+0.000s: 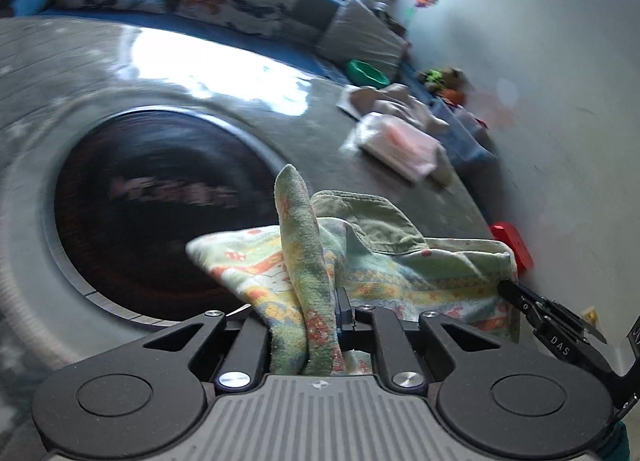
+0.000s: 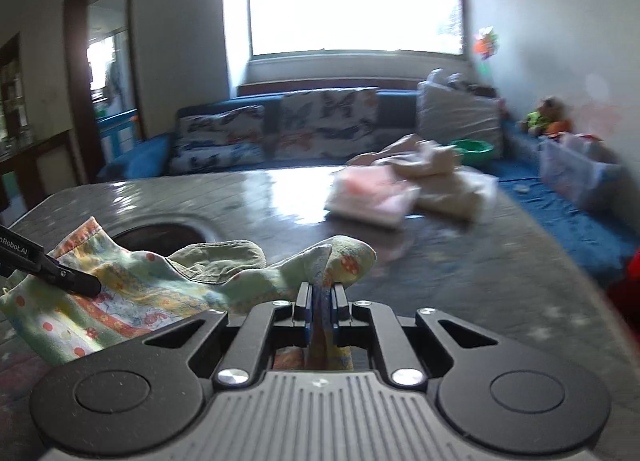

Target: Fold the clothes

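A small green patterned garment (image 1: pixel 384 261) with orange and yellow prints hangs stretched between my two grippers above the grey table (image 1: pixel 60 101). My left gripper (image 1: pixel 320 313) is shut on one bunched edge of it. My right gripper (image 2: pixel 321 293) is shut on the other edge (image 2: pixel 336 257). In the left wrist view the right gripper's tip (image 1: pixel 516 293) pinches the cloth's far corner. In the right wrist view the left gripper's tip (image 2: pixel 80 283) pinches the garment (image 2: pixel 132 293) at the left.
A dark round inset (image 1: pixel 160 213) lies in the table under the garment. Folded pale and pink clothes (image 2: pixel 380 197) lie on the table's far right. A red object (image 1: pixel 514 241) sits at the table's right edge. A blue sofa with butterfly cushions (image 2: pixel 280 129) stands behind.
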Demonstrator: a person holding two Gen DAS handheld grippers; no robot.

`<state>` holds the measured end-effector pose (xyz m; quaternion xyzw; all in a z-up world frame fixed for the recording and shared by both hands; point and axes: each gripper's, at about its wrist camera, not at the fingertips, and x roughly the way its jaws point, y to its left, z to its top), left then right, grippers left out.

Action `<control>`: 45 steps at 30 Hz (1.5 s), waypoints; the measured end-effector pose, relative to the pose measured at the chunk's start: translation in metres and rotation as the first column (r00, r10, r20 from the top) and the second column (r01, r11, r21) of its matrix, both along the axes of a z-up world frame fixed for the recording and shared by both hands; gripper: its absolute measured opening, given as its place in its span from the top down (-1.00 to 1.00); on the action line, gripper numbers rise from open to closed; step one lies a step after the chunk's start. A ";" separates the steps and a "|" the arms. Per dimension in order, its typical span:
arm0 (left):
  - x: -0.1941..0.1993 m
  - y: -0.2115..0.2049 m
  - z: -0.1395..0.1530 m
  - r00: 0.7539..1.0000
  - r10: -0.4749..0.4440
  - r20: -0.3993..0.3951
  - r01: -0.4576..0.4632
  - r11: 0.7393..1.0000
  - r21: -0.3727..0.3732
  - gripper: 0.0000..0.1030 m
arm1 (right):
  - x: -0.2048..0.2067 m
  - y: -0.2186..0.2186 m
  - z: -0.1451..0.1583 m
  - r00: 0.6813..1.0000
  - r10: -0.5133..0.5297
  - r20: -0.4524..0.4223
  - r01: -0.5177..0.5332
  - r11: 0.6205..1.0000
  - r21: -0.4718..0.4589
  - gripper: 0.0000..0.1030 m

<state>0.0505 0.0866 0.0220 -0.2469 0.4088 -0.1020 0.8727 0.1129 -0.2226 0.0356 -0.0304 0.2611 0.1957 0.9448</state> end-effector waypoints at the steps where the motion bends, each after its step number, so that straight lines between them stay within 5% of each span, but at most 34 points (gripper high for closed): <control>1: 0.005 -0.008 0.001 1.000 -0.015 0.004 0.015 1.000 -0.001 0.77 | 0.000 -0.007 0.003 1.000 -0.019 0.008 0.019 1.000 -0.005 0.85; 9: 0.043 -0.066 0.007 0.992 -0.113 0.048 0.112 0.993 0.033 0.76 | 0.006 -0.051 0.013 0.990 -0.135 0.048 0.136 0.990 -0.026 0.85; 17: 0.057 -0.097 -0.023 0.987 -0.158 0.006 0.157 0.983 0.100 0.75 | 0.023 -0.080 -0.022 0.974 -0.225 -0.006 0.224 0.972 -0.073 0.89; 20: 0.054 -0.097 -0.032 0.988 -0.153 -0.012 0.153 0.977 0.146 0.57 | 0.029 -0.088 -0.039 0.970 -0.230 -0.074 0.225 0.971 -0.078 0.89; 25: 0.051 -0.086 -0.035 0.992 -0.125 -0.029 0.128 0.973 0.194 0.11 | 0.029 -0.085 -0.041 0.974 -0.215 -0.070 0.209 0.975 -0.078 0.82; 28: 0.052 -0.076 -0.033 0.995 -0.090 -0.034 0.095 0.971 0.219 0.01 | 0.034 -0.080 -0.038 0.978 -0.194 -0.072 0.190 0.980 -0.060 0.80; 36: 0.059 -0.061 -0.023 1.000 -0.016 -0.015 0.019 0.960 0.278 0.14 | 0.057 -0.051 -0.047 0.987 -0.102 -0.124 0.099 0.995 -0.033 0.68; 45: 0.081 -0.116 -0.014 0.985 -0.172 0.017 0.164 0.963 0.213 0.31 | 0.081 -0.020 -0.058 0.985 -0.049 -0.167 0.047 0.999 -0.013 0.65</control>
